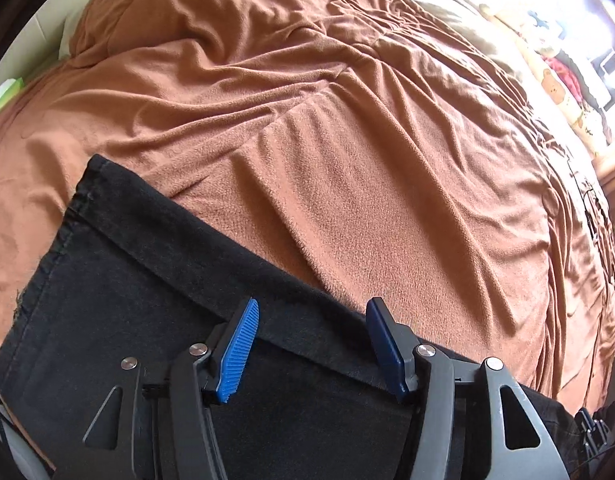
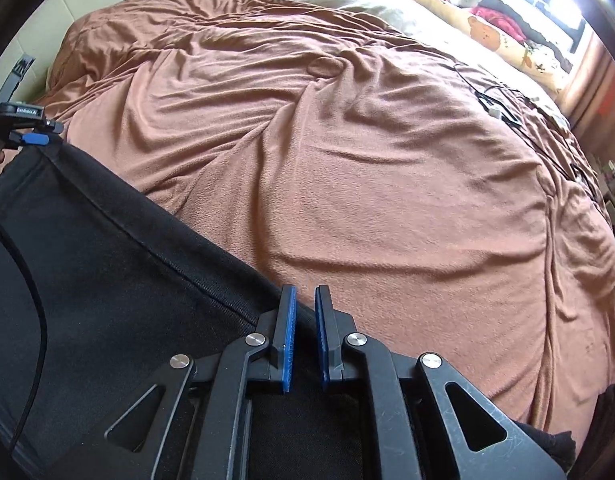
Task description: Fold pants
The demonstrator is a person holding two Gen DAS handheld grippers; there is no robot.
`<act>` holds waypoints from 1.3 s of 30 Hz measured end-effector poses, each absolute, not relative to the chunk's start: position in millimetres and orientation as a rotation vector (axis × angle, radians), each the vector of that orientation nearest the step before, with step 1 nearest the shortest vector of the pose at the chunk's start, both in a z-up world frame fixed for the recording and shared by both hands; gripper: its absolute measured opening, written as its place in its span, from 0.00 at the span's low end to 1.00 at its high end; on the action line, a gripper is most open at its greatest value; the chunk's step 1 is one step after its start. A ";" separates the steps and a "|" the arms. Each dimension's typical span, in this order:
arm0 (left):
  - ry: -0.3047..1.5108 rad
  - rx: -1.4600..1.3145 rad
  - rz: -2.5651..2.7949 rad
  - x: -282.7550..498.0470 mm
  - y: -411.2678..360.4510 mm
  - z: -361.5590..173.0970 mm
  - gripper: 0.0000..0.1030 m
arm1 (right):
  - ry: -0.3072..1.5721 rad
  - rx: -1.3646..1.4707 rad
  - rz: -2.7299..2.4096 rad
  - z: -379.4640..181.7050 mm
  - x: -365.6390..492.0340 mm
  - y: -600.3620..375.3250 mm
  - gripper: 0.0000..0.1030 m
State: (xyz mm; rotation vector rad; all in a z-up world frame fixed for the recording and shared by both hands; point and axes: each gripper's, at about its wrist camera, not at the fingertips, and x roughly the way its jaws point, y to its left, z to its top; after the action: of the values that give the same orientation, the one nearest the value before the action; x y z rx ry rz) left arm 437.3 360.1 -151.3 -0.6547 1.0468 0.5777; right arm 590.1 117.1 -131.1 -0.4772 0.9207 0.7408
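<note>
- Nearest, the left gripper (image 1: 311, 312) is seen with its jaws spread wide over the edge of the black pants (image 1: 119, 280), clamping nothing.
- The right gripper (image 2: 305, 300) is nearly closed, a narrow gap showing; a grip on cloth cannot be told.
- The pants lie on the brown blanket (image 1: 347, 140); a fold is judged pending, with the edge to be pinched first.
- No containers are seen.
</note>
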 end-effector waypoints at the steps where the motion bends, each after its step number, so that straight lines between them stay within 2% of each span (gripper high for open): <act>1: 1.050 -0.645 0.573 432.5 359.2 -150.2 0.57 | 0.922 -0.461 0.730 -125.1 588.5 107.0 0.07; 9: 1.067 -0.593 0.510 408.2 348.0 -157.6 0.57 | 0.950 -0.382 0.621 -92.5 572.0 9.8 0.07; 18: 1.069 -0.506 0.458 385.8 319.0 -154.5 0.57 | 1.016 -0.352 0.491 -81.3 560.6 -66.7 0.07; 30: 1.101 -0.515 0.394 333.7 302.8 -159.8 0.57 | 1.172 -0.287 0.279 -134.7 602.2 -106.5 0.07; 39: 1.144 -0.409 0.342 300.0 285.9 -158.4 0.57 | 1.175 -0.271 0.208 -152.5 633.3 -96.4 0.03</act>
State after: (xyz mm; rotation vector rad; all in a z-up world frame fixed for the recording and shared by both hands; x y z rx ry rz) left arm 300.0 285.9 -158.4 -0.4085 1.1441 0.3421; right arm 633.3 -96.4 -152.5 -0.2710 1.1753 0.2081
